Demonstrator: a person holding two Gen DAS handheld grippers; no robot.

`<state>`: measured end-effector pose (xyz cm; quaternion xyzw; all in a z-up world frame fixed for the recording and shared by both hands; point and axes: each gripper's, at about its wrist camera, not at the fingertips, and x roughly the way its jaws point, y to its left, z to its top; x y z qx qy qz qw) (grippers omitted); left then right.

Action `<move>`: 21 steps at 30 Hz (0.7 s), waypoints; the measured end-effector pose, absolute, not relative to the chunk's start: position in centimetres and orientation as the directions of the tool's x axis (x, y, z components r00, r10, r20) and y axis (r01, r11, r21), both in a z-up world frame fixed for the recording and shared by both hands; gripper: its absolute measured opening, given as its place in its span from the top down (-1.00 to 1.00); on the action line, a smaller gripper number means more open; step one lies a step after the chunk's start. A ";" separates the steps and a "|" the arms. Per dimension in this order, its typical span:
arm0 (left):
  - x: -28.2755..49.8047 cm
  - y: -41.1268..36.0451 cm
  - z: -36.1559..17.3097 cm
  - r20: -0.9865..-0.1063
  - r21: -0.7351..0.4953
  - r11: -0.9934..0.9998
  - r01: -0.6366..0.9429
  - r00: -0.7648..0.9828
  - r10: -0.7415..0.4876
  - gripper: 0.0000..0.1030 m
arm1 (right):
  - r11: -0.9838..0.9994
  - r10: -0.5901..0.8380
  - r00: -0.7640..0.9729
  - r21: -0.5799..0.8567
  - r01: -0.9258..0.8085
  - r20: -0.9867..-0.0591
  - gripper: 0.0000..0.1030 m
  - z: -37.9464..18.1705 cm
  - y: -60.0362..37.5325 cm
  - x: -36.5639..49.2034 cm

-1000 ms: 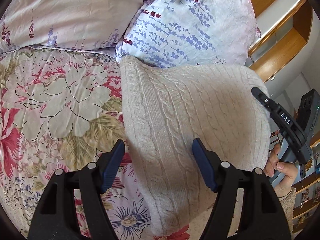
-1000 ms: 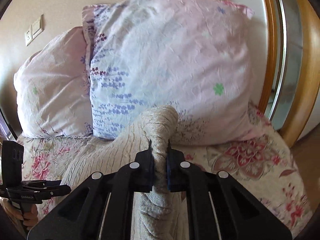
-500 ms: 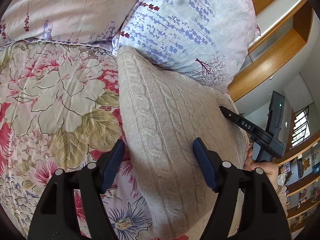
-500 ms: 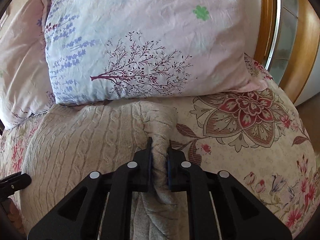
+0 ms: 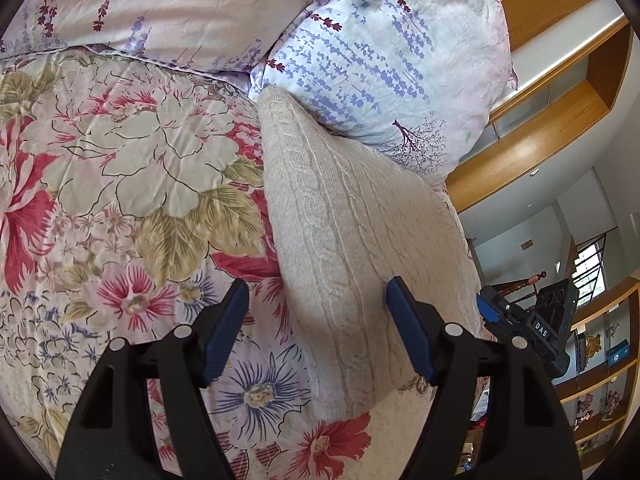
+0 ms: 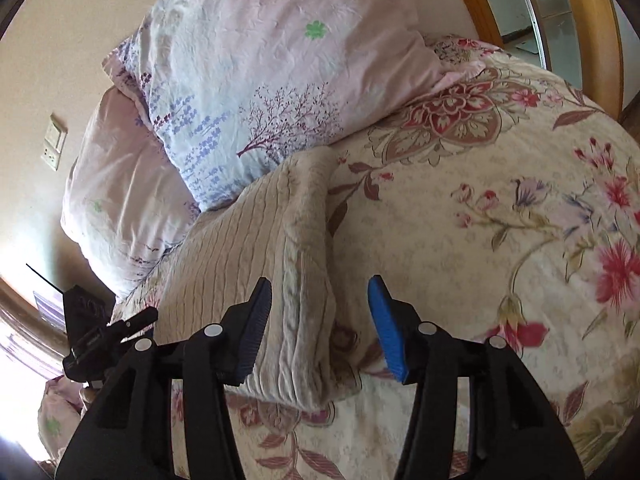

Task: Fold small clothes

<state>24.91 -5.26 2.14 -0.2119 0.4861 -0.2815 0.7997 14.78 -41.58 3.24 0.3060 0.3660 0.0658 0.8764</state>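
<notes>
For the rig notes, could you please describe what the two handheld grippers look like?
Both look alike: the left gripper and right gripper have matte black plastic bodies with angular cut-out arms, round silver pivot pins and two flat blue fingers. Seen from the left wrist view, the right one carries a small label reading "DAS". No cables or sleeves show.

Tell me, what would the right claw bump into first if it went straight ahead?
Probably the beige sweater: its folded edge lies between the open right claw fingers. The pillow sits farther behind.
</notes>
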 end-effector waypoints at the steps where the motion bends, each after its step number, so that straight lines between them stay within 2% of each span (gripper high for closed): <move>1: 24.8 -5.4 2.2 -0.662 -0.609 0.755 0.244 0.368 -0.653 -0.38 | 0.806 0.343 0.717 0.582 0.106 -0.607 0.01 2.8 -41.2 14.7; 2: 24.7 -5.4 2.2 -0.664 -0.608 0.757 0.241 0.369 -0.651 -0.38 | 0.805 0.354 0.709 0.585 0.101 -0.609 0.14 2.4 -40.8 14.8; 4: 24.5 -5.4 2.3 -0.660 -0.611 0.755 0.238 0.372 -0.652 -0.32 | 0.795 0.385 0.700 0.601 0.079 -0.601 0.68 1.9 -40.2 15.1; 6: 24.3 -5.5 2.3 -0.652 -0.619 0.747 0.243 0.372 -0.661 -0.18 | 0.806 0.375 0.709 0.588 0.068 -0.597 0.79 1.9 -39.8 15.1; 9: 23.9 -5.6 2.6 -0.648 -0.623 0.743 0.244 0.370 -0.666 -0.07 | 0.842 0.305 0.763 0.536 0.063 -0.569 0.82 3.9 -39.5 14.6; 12: 23.3 -6.3 2.5 -0.657 -0.616 0.745 0.256 0.356 -0.665 -0.14 | 0.873 0.240 0.812 0.484 0.058 -0.531 0.83 5.8 -39.5 13.8; 17: 22.8 -7.4 1.6 -0.678 -0.602 0.754 0.265 0.331 -0.657 -0.19 | 0.906 0.186 0.739 0.405 0.127 -0.647 0.83 3.0 -39.2 14.8; 21: 22.7 -8.0 1.6 -0.694 -0.559 0.778 0.287 0.351 -0.628 -0.19 | 0.894 0.197 0.720 0.423 0.146 -0.665 0.82 1.3 -39.2 14.9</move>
